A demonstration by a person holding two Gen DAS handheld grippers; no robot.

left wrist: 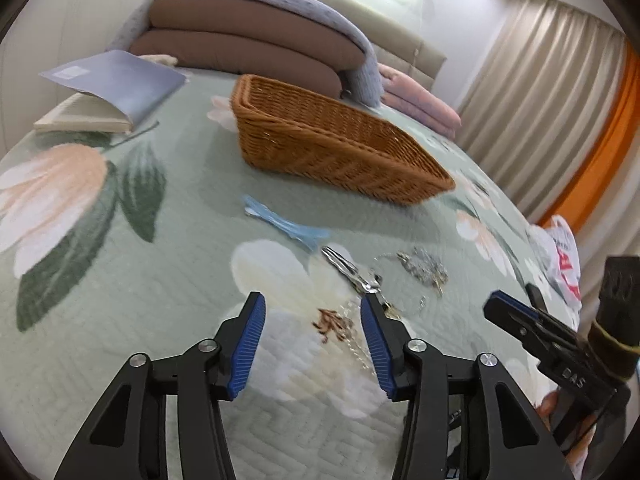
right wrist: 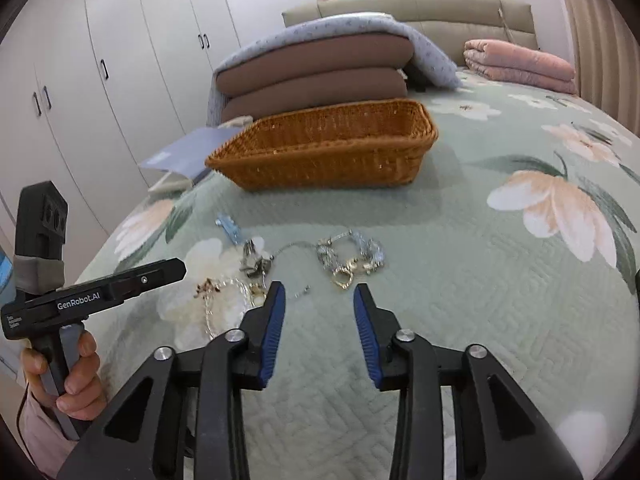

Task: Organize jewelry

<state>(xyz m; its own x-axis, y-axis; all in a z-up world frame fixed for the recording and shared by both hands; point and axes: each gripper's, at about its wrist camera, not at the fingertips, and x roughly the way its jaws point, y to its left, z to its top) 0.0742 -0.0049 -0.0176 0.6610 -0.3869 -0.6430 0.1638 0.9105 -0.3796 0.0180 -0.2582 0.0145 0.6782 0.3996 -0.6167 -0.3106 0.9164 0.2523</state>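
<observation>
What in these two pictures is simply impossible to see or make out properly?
- Wicker basket: in the left wrist view its near wall hides the inside; in the right wrist view the floor is barely seen.
- Jewelry pile: in both views the silvery pieces are tangled and blurred, so they cannot be counted.
- Chain: in the left wrist view the left gripper partly covers it.
- Book: in the right wrist view the basket cuts it off.

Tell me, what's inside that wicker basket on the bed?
The wicker basket shows only bare woven inner walls from the right wrist view. Its floor is hidden by the near rim, so I cannot say whether it holds anything.
</observation>
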